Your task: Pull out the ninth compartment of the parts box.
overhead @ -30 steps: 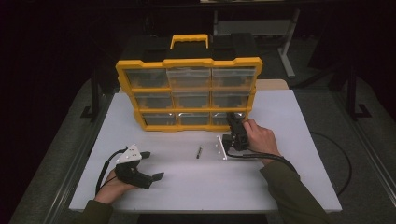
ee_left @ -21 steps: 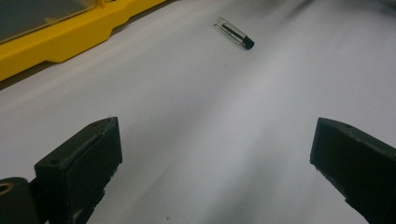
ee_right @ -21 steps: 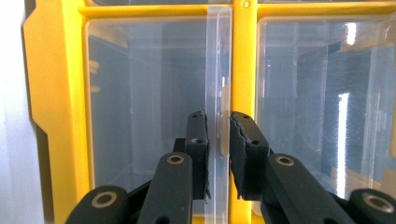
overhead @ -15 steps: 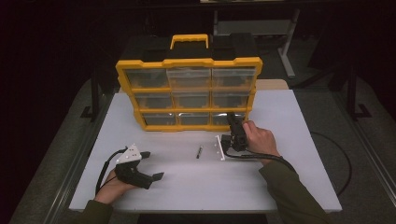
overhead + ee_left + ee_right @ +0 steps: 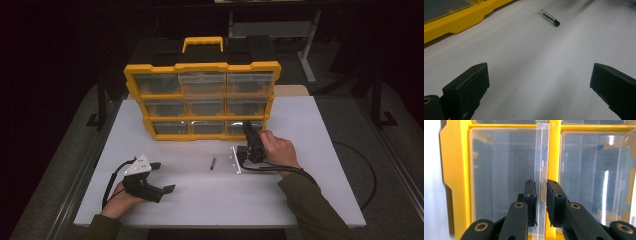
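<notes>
The table (image 5: 310,200) carries the organizer (image 5: 200,100), stood upright so its drawers face the person. The right gripper (image 5: 540,187) is clamped on the clear pull tab (image 5: 541,157) of the bottom-right drawer (image 5: 245,127), seemingly so it can be drawn out. The left gripper (image 5: 161,176) is rested aside, jaws apart. The vial (image 5: 549,18) lies between the grippers, probably awaiting storage.

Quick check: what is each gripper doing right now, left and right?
Left gripper: open, empty, resting over the table.
Right gripper: shut on the clear drawer handle of the yellow organizer.
</notes>
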`<move>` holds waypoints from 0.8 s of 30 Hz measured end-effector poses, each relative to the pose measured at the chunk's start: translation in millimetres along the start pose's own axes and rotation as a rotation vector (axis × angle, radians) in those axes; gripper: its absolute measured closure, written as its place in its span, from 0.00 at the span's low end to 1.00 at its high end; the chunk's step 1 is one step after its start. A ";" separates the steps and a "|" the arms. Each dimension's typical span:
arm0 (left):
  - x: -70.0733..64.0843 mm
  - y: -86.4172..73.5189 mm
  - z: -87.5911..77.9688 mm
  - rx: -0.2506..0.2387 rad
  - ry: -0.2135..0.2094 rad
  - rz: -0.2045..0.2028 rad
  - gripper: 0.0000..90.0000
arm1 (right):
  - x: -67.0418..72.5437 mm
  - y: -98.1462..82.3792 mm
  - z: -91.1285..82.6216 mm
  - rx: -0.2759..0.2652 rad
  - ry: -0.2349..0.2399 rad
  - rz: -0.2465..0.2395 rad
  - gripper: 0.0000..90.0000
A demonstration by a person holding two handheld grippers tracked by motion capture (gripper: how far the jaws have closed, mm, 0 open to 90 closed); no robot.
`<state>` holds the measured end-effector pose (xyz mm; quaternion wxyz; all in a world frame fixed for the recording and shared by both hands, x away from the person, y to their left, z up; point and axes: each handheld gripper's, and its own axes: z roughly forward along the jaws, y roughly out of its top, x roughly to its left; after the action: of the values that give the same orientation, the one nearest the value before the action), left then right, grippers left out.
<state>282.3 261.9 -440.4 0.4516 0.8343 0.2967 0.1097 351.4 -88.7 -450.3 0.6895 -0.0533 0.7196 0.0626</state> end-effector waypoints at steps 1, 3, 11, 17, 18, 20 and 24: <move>0.0 0.0 -0.2 -0.002 0.000 0.002 0.04 | 0.0 0.0 -1.1 -0.003 -0.001 0.000 0.86; -0.2 0.0 -0.6 -0.006 0.000 0.001 0.04 | -0.2 -0.2 -1.8 -0.006 -0.003 -0.006 0.86; -0.4 0.3 -0.5 -0.008 -0.004 -0.013 0.04 | -1.7 -0.9 -5.9 -0.003 -0.005 -0.019 0.86; -0.4 0.9 -0.2 -0.008 -0.009 -0.019 0.01 | -1.6 -0.3 -9.0 -0.003 0.001 -0.021 0.86; -0.4 0.9 -0.2 -0.008 -0.009 -0.019 0.01 | -1.6 -0.3 -9.0 -0.003 0.001 -0.021 0.86; -0.2 0.8 0.1 -0.004 -0.009 -0.022 0.00 | -1.0 -0.3 -9.4 -0.012 0.005 -0.017 0.86; 0.0 0.7 0.4 0.002 -0.015 -0.021 0.00 | -0.1 -0.3 -11.5 -0.012 0.004 -0.013 0.86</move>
<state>282.8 261.3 -440.0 0.4540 0.8324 0.3022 0.0984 340.0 -90.8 -449.7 0.6880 -0.0624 0.7204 0.0623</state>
